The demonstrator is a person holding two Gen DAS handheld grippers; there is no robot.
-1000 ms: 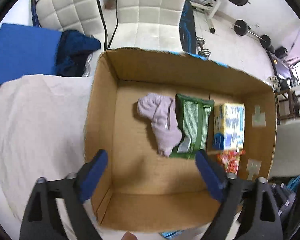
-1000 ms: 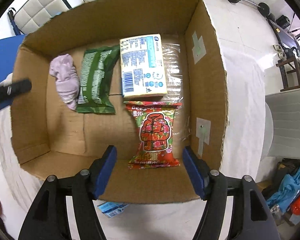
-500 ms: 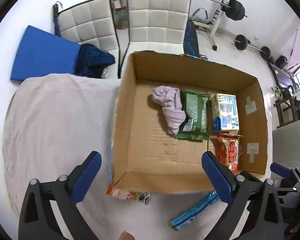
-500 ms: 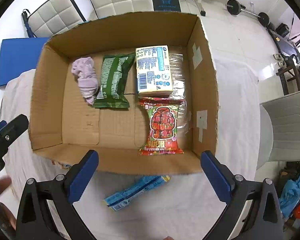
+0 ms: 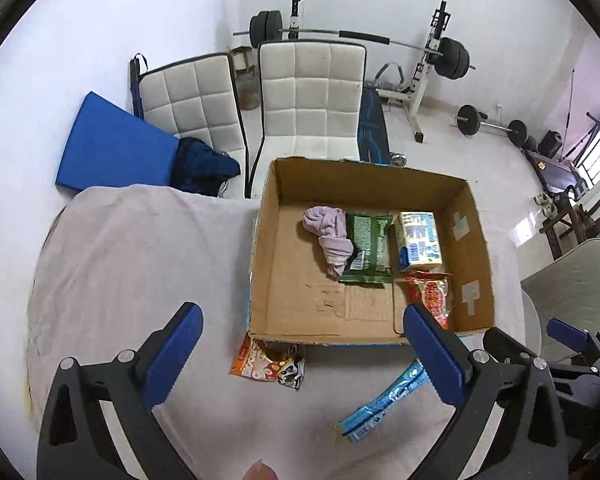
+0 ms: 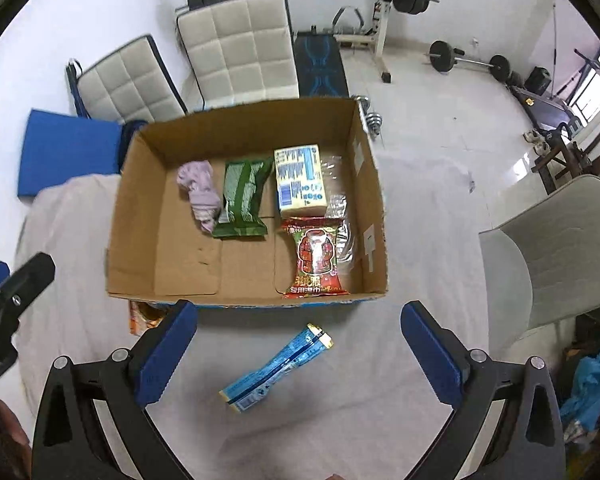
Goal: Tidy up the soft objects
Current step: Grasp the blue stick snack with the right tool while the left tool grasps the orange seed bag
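Observation:
An open cardboard box (image 5: 262, 280) (image 6: 136, 208) stands on the cloth-covered table. Inside lie a lilac cloth (image 5: 330, 236) (image 6: 200, 190), a green packet (image 5: 366, 250) (image 6: 242, 200), a yellow-and-blue pack (image 5: 418, 240) (image 6: 300, 180) and a red snack bag (image 5: 432, 296) (image 6: 316, 258). In front of the box lie an orange snack packet (image 5: 266, 362) (image 6: 140, 316) and a blue wrapper (image 5: 384, 404) (image 6: 274, 368). My left gripper (image 5: 300, 356) is open and empty, above the orange packet. My right gripper (image 6: 298, 356) is open and empty, above the blue wrapper.
Two white padded chairs (image 5: 308, 96) (image 6: 236, 48) stand behind the table, with a blue mat (image 5: 112, 148) and dark clothing (image 5: 204, 168) at the left. A grey chair (image 6: 556, 256) stands at the right. Weights lie on the floor beyond.
Both grippers have pulled back and up out of the box, toward the table's near side. The orange packet and blue wrapper in front of the box have come into view.

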